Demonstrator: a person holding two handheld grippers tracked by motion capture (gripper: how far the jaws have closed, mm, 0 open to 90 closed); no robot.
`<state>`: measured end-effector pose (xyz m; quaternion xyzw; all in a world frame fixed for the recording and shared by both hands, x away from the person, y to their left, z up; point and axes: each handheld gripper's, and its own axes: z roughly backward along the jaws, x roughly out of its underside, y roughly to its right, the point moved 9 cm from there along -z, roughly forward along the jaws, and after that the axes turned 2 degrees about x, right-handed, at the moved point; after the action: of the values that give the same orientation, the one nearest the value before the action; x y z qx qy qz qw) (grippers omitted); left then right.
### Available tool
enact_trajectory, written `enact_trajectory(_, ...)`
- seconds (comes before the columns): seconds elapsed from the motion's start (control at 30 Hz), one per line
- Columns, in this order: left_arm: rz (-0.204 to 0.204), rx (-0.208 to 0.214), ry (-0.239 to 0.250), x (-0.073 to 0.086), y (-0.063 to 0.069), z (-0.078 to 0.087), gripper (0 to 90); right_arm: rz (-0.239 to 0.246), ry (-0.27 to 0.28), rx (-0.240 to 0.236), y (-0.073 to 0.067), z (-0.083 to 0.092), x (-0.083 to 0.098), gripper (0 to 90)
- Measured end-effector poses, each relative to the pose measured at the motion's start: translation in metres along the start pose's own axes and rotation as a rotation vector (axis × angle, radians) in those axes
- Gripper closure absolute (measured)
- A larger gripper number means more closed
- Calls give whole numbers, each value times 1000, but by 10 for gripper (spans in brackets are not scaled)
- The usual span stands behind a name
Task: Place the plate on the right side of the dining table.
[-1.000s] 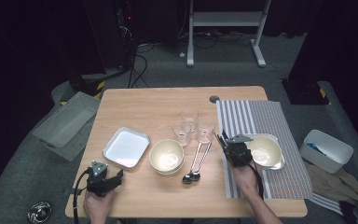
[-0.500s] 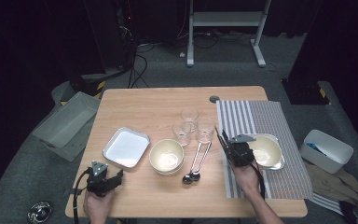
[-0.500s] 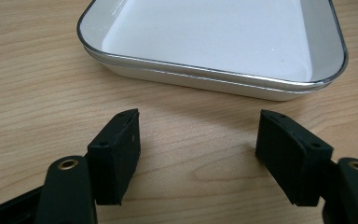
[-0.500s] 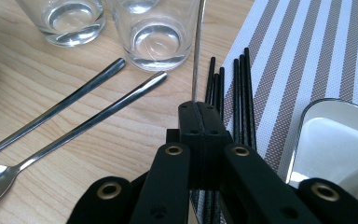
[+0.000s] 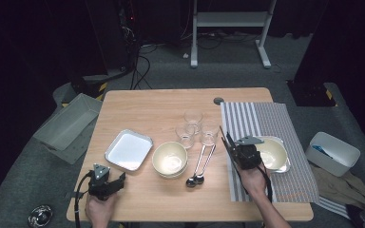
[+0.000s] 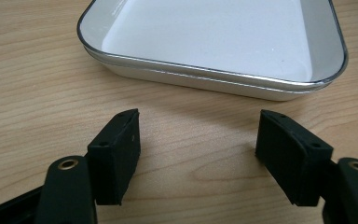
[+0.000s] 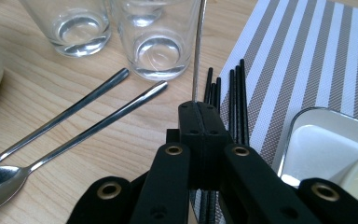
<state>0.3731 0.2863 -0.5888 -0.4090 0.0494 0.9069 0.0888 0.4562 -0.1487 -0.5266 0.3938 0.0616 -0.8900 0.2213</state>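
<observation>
Chopsticks, black and bundled, are lying at the left edge of the striped mat, just under the right gripper, whose jaws are pressing shut on a thin metal rod that is standing upright from their tips. Two spoons are resting on the counter just beside it, near the glasses. The left gripper is sitting low over bare wood, jaws standing wide apart with nothing between them, facing the white tray.
</observation>
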Motion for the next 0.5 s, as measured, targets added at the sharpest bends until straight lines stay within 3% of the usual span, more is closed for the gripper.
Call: enact_trajectory(0.5,0,0,0,0,0,0,310,14,35,-2,1,13,-8,900)
